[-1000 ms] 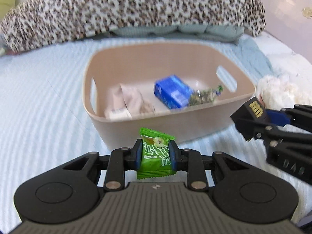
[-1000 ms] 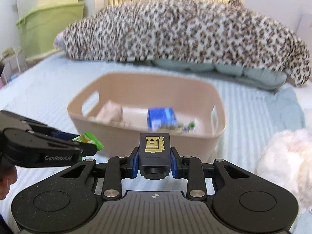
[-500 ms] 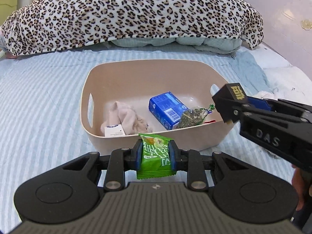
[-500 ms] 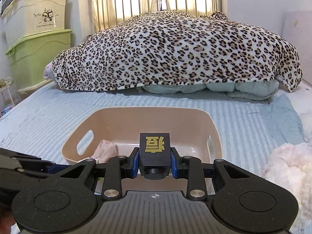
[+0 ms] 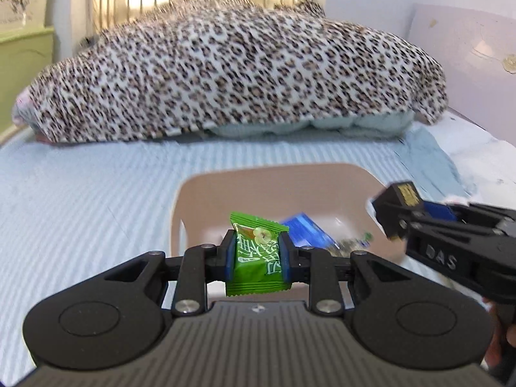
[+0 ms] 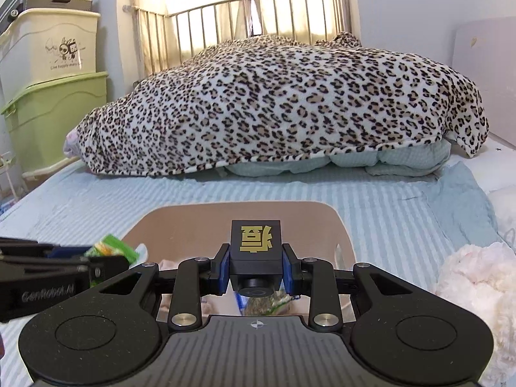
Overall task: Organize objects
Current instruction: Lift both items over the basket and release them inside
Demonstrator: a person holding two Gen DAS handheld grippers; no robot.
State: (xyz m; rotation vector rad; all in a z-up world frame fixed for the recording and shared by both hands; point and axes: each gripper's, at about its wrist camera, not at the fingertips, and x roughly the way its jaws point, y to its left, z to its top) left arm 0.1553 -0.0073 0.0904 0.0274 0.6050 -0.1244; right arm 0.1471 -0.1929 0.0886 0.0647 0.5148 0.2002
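My left gripper (image 5: 257, 258) is shut on a green snack packet (image 5: 256, 259) and holds it over the near edge of a beige plastic basket (image 5: 274, 180). My right gripper (image 6: 255, 264) is shut on a black cube with a gold character (image 6: 255, 246), also above the basket (image 6: 245, 219). The right gripper with its cube (image 5: 398, 209) shows at the right of the left wrist view. The left gripper with the packet (image 6: 111, 248) shows at the left of the right wrist view. A blue box (image 5: 304, 232) lies inside the basket.
The basket sits on a blue striped bedsheet (image 5: 80, 200). A leopard-print blanket (image 6: 283, 103) is heaped behind it. A white fluffy thing (image 6: 477, 277) lies to the right. Green and cream storage bins (image 6: 48, 90) stand at the far left.
Both grippers have moved forward and up over the basket with their loads. The basket now sits lower and closer in both views, its contents mostly hidden.
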